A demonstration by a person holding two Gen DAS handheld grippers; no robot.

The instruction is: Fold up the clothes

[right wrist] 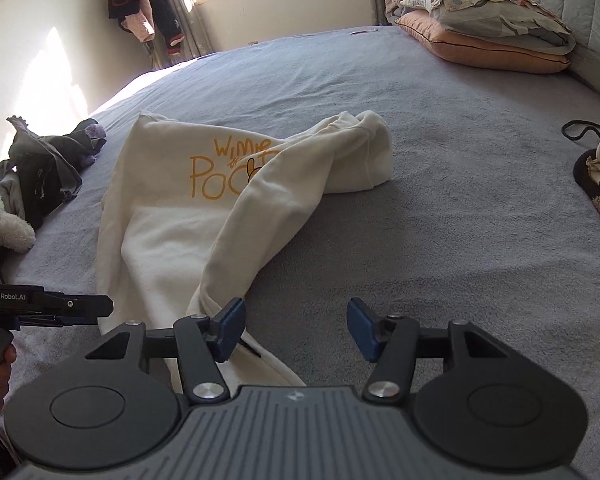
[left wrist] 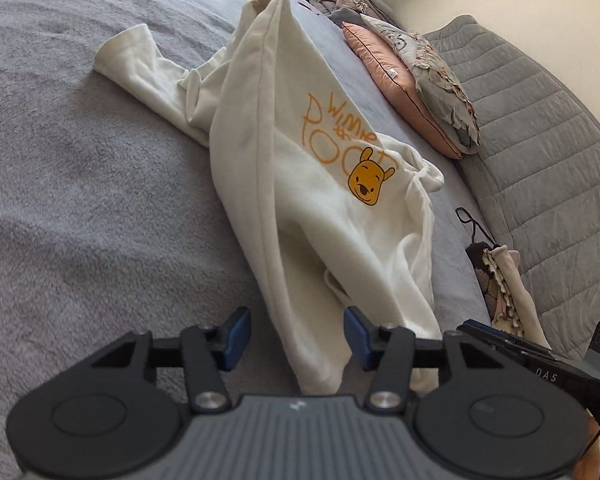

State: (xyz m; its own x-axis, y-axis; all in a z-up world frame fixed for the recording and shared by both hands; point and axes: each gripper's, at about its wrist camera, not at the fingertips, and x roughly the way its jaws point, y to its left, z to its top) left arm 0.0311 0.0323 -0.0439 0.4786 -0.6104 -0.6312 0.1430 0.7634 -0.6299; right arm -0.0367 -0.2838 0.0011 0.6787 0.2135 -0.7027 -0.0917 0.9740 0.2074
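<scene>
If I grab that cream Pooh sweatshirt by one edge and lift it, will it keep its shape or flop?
The sweatshirt will likely flop: it already lies rumpled on the bed, a sleeve draped over its front. The fabric looks thick and fleecy, so it probably hangs heavily. The bed cover looks fuzzy, so pushing it would probably bunch it rather than slide it.

The sweatshirt (right wrist: pixel 172 208) hem runs under the camera housing, and a fold seemingly hides its printed bear
</scene>
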